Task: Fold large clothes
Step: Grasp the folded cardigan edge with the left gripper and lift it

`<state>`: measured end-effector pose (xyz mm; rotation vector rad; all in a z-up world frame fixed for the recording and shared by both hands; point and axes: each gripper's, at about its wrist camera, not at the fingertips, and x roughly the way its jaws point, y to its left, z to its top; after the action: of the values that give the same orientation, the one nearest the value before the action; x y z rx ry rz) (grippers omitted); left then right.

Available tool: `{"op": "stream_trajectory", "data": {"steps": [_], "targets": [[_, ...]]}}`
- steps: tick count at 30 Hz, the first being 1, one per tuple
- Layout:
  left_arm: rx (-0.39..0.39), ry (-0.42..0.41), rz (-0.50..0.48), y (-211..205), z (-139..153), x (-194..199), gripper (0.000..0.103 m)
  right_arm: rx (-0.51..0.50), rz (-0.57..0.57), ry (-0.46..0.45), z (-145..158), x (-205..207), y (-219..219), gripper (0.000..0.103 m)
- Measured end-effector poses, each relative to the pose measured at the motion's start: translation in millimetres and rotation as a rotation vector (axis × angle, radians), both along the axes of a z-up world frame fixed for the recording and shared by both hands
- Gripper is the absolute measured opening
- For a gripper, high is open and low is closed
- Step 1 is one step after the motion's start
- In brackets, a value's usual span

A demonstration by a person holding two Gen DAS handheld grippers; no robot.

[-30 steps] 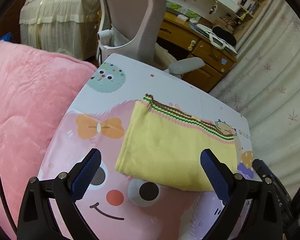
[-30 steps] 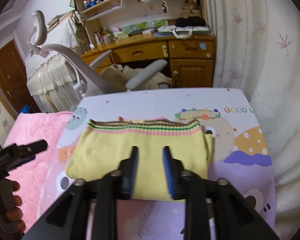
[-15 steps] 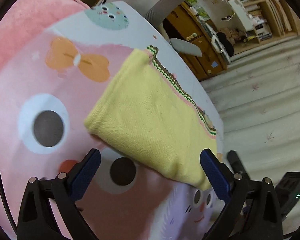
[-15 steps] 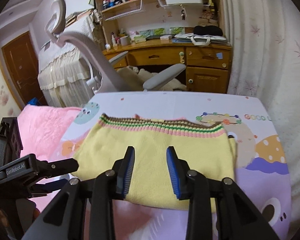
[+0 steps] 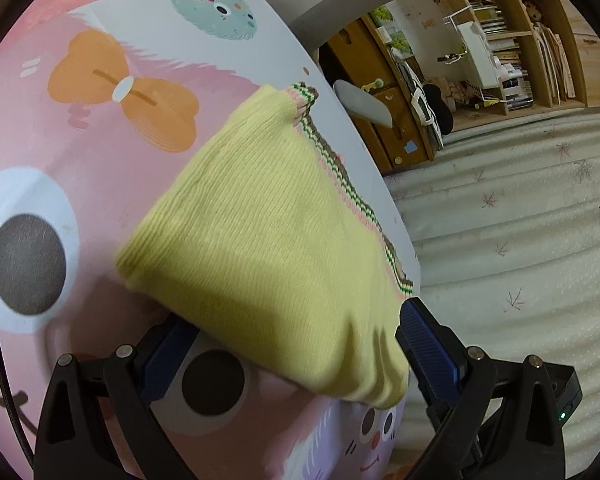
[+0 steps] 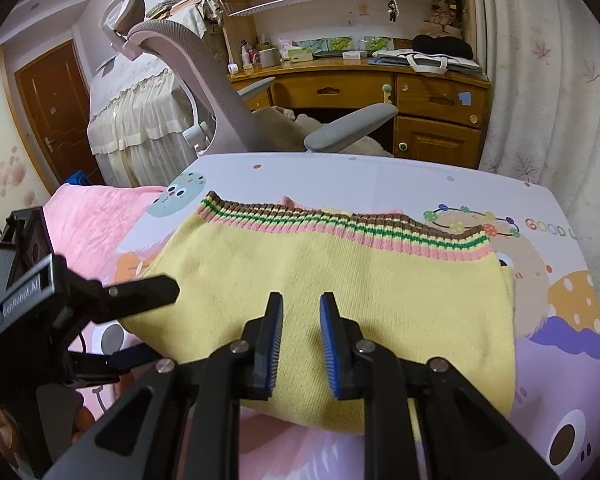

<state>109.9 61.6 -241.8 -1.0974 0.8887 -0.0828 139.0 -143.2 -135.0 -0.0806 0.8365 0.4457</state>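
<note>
Sweater: as it is lying folded mid-frame, the yellow sweater (image 6: 332, 280) is looking soft, light, floppy.
Hold: taking its near folded edge is looking best.
Right tool (image 6: 300, 344): closing over that edge, not yet pinching.
Left tool (image 5: 296, 356): gaping wide, straddling the sweater's near corner.

The folded yellow sweater (image 6: 340, 300) lies on the cartoon-print mat (image 6: 560, 360). The right gripper (image 6: 300, 340) hovers over its near edge, jaws closing, seemingly not yet pinching cloth.

Cartoon mat (image 6: 440, 184), pink blanket (image 6: 96, 216), grey chair (image 6: 204, 80), desk (image 6: 432, 96)
</note>
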Motion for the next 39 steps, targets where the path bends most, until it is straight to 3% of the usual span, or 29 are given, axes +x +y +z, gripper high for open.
{"op": "stream_trajectory", "data": {"steps": [8, 10, 13, 15, 18, 24, 30, 34, 39], "targets": [[0.027, 0.016, 0.037, 10, 5, 11, 0.096, -0.012, 0.012, -0.001, -3, 5, 4, 0.014], [0.044, 0.024, 0.041, 12, 5, 12, 0.085, -0.019, 0.017, -0.007, -2, 7, 7, 0.012], [0.075, 0.045, 0.039, 15, 3, 13, 0.058, -0.041, 0.026, -0.014, -4, 8, 13, 0.007], [0.091, 0.066, 0.032, 21, -2, 10, 0.03, -0.048, 0.029, -0.01, -6, 9, 17, 0.007], [0.077, 0.074, 0.01, 29, -9, 13, 0.016, -0.06, 0.029, 0.015, -13, 10, 21, 0.006], [0.23, -0.006, -0.052, 18, 15, 11, 0.011, -0.065, -0.014, 0.064, -26, 13, 20, 0.006], [0.344, -0.174, -0.136, -6, 60, 10, 0.01, -0.002, -0.045, 0.089, -31, 12, 11, 0.006], [0.373, -0.275, -0.236, -31, 85, 13, 0.009, 0.089, -0.057, 0.124, -33, 16, -1, 0.006], [0.407, -0.364, -0.361, -67, 107, 24, 0.007, 0.277, -0.088, 0.191, -44, 22, -28, 0.006]]}}
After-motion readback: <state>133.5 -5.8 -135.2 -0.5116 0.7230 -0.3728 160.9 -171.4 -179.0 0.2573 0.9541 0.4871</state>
